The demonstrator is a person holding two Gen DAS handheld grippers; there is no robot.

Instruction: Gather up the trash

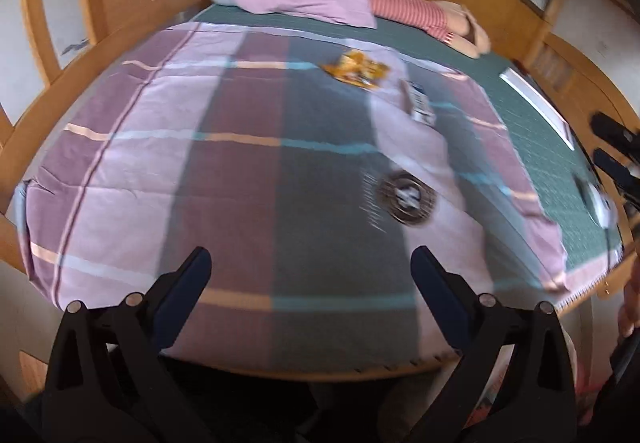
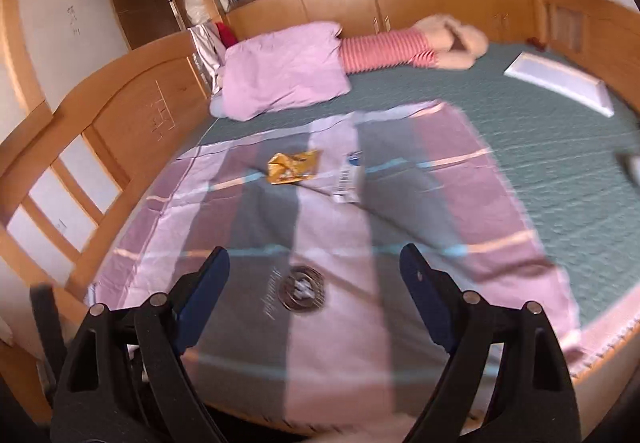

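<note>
Both the left tool [image 1: 310, 269] and the right tool [image 2: 314, 269] are held spread and empty, since the yellow wrapper [image 2: 293, 167] and white packet [image 2: 350, 179] lie well ahead on the bed's checked blanket [image 2: 400, 343], not yet reached.

Right gripper [image 2: 314, 275] jaws wide, nothing between them, over the plaid blanket [image 2: 400, 227]. Round dark wrapper [image 2: 303, 288] lies on blanket just beyond the fingertips. Gold crumpled wrapper [image 2: 292, 167] farther up the blanket, white barcode packet [image 2: 350, 179] just right of it. Pink pillow [image 2: 280, 75] beyond blanket's far edge.
</note>
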